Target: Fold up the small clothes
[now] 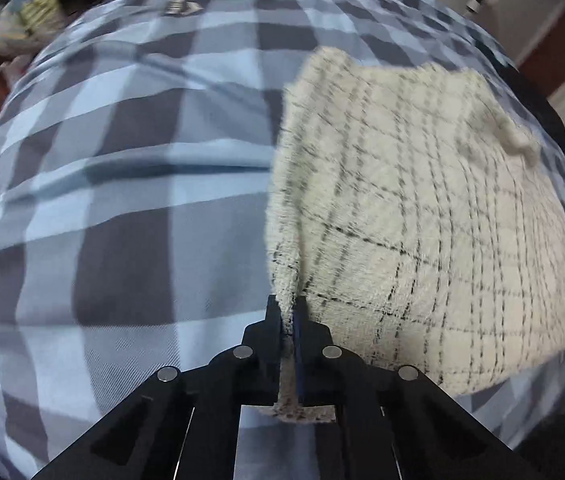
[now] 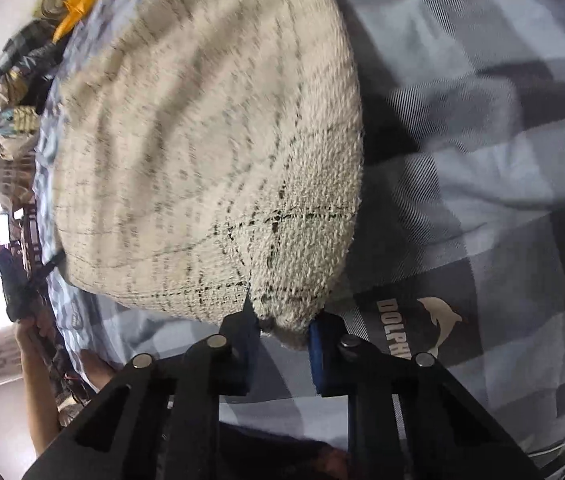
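Observation:
A cream knitted garment [image 1: 410, 216] with a thin black grid pattern lies on a blue and grey checked bedsheet [image 1: 114, 200]. My left gripper [image 1: 287, 312] is shut on the garment's near left corner, and the cloth runs up and right from the jaws. In the right wrist view the same garment [image 2: 210, 140] fills the upper left. My right gripper [image 2: 282, 328] has a rounded corner of the garment between its fingers, with the jaws partly apart around it.
The checked bedsheet [image 2: 482, 160] carries a dolphin logo [image 2: 438, 320] beside my right fingers. A pile of other clothes [image 2: 14, 92] and an orange item [image 2: 82, 4] lie at the far edge of the bed. A person's arm [image 2: 38, 380] shows at the lower left.

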The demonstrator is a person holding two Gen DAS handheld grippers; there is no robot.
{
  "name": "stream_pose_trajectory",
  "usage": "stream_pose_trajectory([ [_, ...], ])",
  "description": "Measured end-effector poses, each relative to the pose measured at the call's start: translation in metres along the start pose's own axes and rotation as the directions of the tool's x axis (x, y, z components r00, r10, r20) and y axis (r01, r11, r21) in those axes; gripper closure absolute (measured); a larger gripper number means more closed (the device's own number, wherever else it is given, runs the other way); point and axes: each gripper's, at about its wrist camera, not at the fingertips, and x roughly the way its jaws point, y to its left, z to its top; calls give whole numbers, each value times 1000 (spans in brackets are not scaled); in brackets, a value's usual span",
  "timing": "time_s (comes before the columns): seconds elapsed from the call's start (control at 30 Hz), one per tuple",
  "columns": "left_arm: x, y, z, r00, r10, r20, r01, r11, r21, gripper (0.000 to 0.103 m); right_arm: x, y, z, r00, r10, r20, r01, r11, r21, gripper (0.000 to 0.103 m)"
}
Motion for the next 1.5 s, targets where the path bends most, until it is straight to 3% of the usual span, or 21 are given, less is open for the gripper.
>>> stream_pose_trajectory([
  [0.23, -31, 6, -21, 1000, -19, 3, 19, 1000, -22, 100, -18, -35, -17, 997, 53, 54, -64, 970, 235, 91],
  [0.4, -27, 17, -32, 1000, -19, -8, 19, 999, -45, 100, -28, -22, -19, 996, -39, 83, 18, 972, 233, 92],
  [0.53, -10, 17, -26, 998, -48, 43, 48, 999, 0, 99, 4, -33, -5, 995, -90, -34, 95, 958, 271, 86],
  [0.6, -6, 25, -25, 998, -62, 13, 62, 997, -34, 97, 13, -41, -4, 980, -168, -109, 196, 921, 337, 83],
  [0.63, -6, 30, -24, 997, -76, 8, 76, 995, -70, 94, 4, -46, -6, 968, -231, -97, 250, 887, 388, 81],
  [0.67, -8, 35, -22, 997, -81, 16, 82, 991, -108, 93, -4, -46, -7, 966, -251, -52, 250, 876, 413, 78],
  [0.7, -12, 40, -20, 997, -64, 38, 68, 988, -136, 92, -21, -45, -9, 957, -288, 40, 243, 866, 437, 62],
  [0.77, -24, 44, -14, 996, -6, 92, 20, 988, -155, 91, -42, -31, -10, 911, -386, 149, 288, 850, 441, 37],
  [0.8, -31, 45, -10, 990, 41, 133, -19, 986, -163, 91, -48, -16, -6, 890, -408, 205, 294, 856, 426, 36],
  [0.87, -40, 44, -5, 978, 96, 184, -65, 983, -171, 91, -45, 15, 5, 886, -390, 252, 288, 887, 360, 36],
  [0.93, -47, 36, 2, 969, 75, 237, -47, 991, -123, 91, -32, 59, 26, 899, -310, 310, 241, 940, 242, 36],
  [1.0, -52, 15, 9, 954, 72, 292, -68, 997, -23, 91, -17, 97, 48, 888, -261, 378, 238, 965, 107, 36],
  [1.1, -45, -31, 23, 956, 45, 289, -95, 982, 162, 91, 9, 136, 78, 823, -300, 483, 359, 933, -31, 36],
  [1.13, -39, -45, 29, 961, 31, 273, -90, 974, 208, 91, 20, 147, 90, 813, -296, 501, 382, 921, -76, 36],
  [1.17, -31, -61, 38, 966, 18, 258, -84, 965, 247, 91, 26, 155, 94, 820, -273, 503, 375, 920, -111, 36],
  [1.23, -14, -88, 56, 972, -21, 233, -49, 956, 290, 91, 42, 166, 116, 867, -181, 464, 310, 925, -219, 36],
  [1.27, -1, -102, 70, 976, -75, 203, 9, 952, 306, 91, 50, 174, 125, 886, -144, 440, 279, 925, -258, 36],
  [1.37, 26, -135, 93, 977, -175, 119, 118, 917, 382, 91, 73, 196, 146, 909, -103, 404, 243, 918, -313, 36],
  [1.43, 45, -159, 109, 980, -165, 109, 97, 883, 459, 91, 85, 201, 157, 934, -78, 349, 204, 917, -342, 36],
  [1.5, 66, -171, 126, 987, -118, 113, 50, 877, 479, 91, 103, 207, 174, 950, -94, 298, 205, 907, -367, 36],
])
